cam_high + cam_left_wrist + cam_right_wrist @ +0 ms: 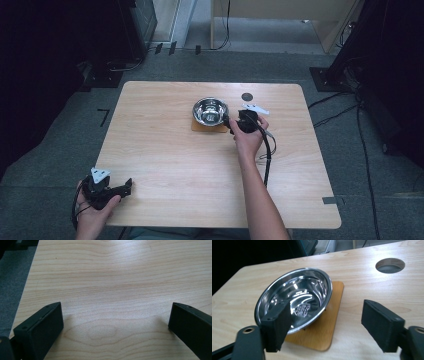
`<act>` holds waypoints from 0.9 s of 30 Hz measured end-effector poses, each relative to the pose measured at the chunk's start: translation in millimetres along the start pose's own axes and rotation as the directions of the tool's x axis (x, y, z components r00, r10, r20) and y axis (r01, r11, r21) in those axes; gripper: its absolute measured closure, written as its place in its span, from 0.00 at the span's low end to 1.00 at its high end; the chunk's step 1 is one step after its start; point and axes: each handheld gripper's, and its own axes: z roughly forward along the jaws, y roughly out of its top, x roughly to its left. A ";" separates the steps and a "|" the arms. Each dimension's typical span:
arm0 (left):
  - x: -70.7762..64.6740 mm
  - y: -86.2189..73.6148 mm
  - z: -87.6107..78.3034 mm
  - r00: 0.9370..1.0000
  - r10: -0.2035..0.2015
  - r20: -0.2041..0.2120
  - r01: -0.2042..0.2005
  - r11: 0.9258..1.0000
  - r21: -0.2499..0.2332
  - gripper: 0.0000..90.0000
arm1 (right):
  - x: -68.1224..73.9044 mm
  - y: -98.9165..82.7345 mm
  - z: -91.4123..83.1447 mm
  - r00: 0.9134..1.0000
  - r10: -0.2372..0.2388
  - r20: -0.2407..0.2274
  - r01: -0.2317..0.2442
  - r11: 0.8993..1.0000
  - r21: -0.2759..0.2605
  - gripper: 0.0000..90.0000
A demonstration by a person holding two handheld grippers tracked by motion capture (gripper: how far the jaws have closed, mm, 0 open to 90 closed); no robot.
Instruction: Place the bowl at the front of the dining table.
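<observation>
A shiny steel bowl (210, 111) (294, 298) sits empty on a small brown wooden mat (202, 128) (324, 332) at the table's far middle. My right gripper (231, 123) (327, 322) is open just right of the bowl and points at it. In the right gripper view its left jaw overlaps the bowl's near rim, while its right jaw stands over bare table beyond the mat. My left gripper (127, 185) (115, 322) is open at the table's near left corner, with only bare wood between its jaws.
The light wooden table (165, 160) has a round cable hole (246, 96) (390, 265) behind the right gripper. The right gripper's cable (267, 160) trails along the forearm. Grey carpet (12, 290) shows past the table's left edge. Dark equipment stands at both sides.
</observation>
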 end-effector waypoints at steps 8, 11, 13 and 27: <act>0.0 0.0 0.0 1.000 0.000 0.000 0.000 1.000 0.000 0.00 | -2.7 -7.7 -16.2 1.000 -0.023 -0.001 0.023 1.000 0.010 0.24; 0.0 0.0 -0.1 1.000 0.000 0.000 0.000 1.000 0.001 0.00 | -2.7 -10.9 -19.6 0.999 -0.032 0.006 0.032 0.999 0.023 0.23; 0.0 0.0 -0.1 1.000 0.000 0.000 0.000 1.000 0.001 0.00 | -2.5 -12.2 -21.5 0.999 -0.038 0.011 0.038 0.999 0.026 0.23; 0.0 0.0 -0.1 1.000 0.000 0.000 0.000 1.000 0.001 0.00 | -2.3 -19.2 -42.1 0.997 -0.064 0.029 0.064 0.998 0.018 0.21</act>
